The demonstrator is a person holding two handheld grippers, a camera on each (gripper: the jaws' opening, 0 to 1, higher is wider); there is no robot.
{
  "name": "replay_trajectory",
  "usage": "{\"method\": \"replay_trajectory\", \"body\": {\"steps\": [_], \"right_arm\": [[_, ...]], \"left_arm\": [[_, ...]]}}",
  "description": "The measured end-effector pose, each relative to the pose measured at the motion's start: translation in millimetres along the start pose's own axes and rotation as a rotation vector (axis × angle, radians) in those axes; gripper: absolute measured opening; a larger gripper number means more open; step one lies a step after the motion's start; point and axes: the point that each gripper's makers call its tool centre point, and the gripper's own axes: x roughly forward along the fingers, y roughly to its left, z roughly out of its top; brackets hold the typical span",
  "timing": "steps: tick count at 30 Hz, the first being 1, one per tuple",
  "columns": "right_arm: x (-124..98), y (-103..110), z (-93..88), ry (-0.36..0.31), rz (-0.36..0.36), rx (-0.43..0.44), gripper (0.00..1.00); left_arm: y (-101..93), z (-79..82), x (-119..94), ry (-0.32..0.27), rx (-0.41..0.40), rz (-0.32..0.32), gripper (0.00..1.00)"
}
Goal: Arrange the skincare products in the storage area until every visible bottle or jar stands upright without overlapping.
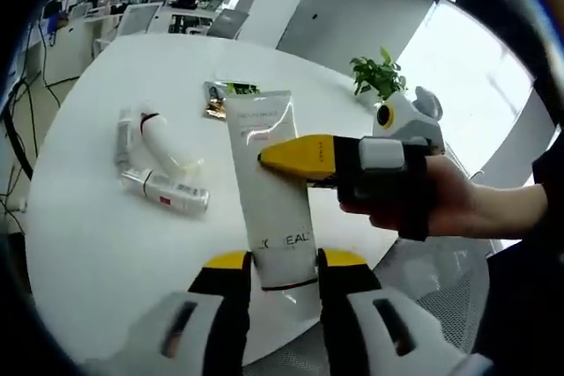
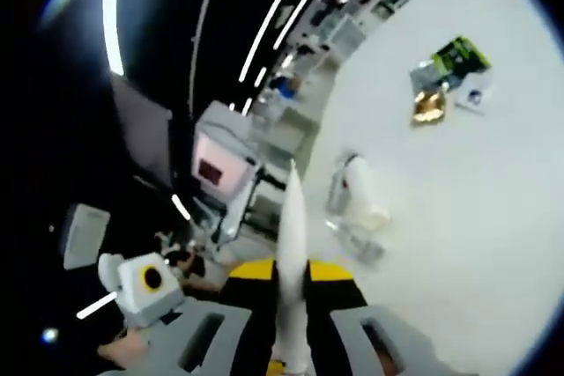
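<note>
The white tube (image 1: 269,191) was held above the table (image 1: 88,244), long axis running 12 to 6 o'clock in the left gripper view. The left gripper (image 1: 284,261) was clamped on its capped lower end. The right gripper (image 1: 273,158) entered from 3 o'clock, clamped across mid-body. Three small bottles (image 1: 159,165) lay toppled at 10 o'clock, nearer the left gripper.

On the table (image 1: 79,244), a large tube (image 1: 269,191) sits between the left gripper (image 1: 284,263)'s jaws. Left of it lie smaller bottles (image 1: 159,165), touching; behind it, what may be sachets (image 1: 220,99). A plant (image 1: 379,75) stands at the far edge.
</note>
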Motion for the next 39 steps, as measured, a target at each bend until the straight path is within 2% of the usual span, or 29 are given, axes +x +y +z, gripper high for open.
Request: {"method": "replay_trajectory", "body": {"steps": [5, 11, 17, 22, 25, 27, 32, 35, 39], "right_arm": [[-9, -4, 13.7, -0.025, 0.009, -0.002, 0.03], [-16, 7, 23.3, -0.041, 0.05, -0.033, 0.03], [-29, 40, 34.1, -0.007, 0.188, -0.189, 0.03], [-42, 67, 48.4, -0.009, 0.28, -0.243, 0.03], [-51, 85, 51.4, 0.015, 0.35, -0.305, 0.03], [-56, 93, 53.6, 0.023, 0.377, -0.349, 0.03], [-66, 114, 58.4, 0.021, 0.421, -0.394, 0.03], [-73, 128, 61.5, 0.016, 0.455, -0.43, 0.03], [-80, 142, 63.3, 0.014, 0.484, -0.454, 0.03]], "left_arm": [[-6.4, 11.8, -4, -0.045, 0.004, -0.028, 0.17], [-20.0, 12.9, 0, -0.047, 0.005, -0.074, 0.25], [-26.8, 22.0, -3, -0.067, 0.008, -0.134, 0.33], [-42.3, 38.3, -10, -0.118, 0.002, -0.24, 0.36], [-51.7, 48.2, -17, -0.15, 0.001, -0.29, 0.36], [-58.7, 52.7, -21, -0.161, 0.007, -0.323, 0.36], [-74.4, 65.9, -32, -0.183, 0.028, -0.392, 0.33], [-83.6, 78.9, -40, -0.208, 0.095, -0.409, 0.33], [-87.6, 90.1, -48, -0.238, 0.134, -0.406, 0.34]]}}
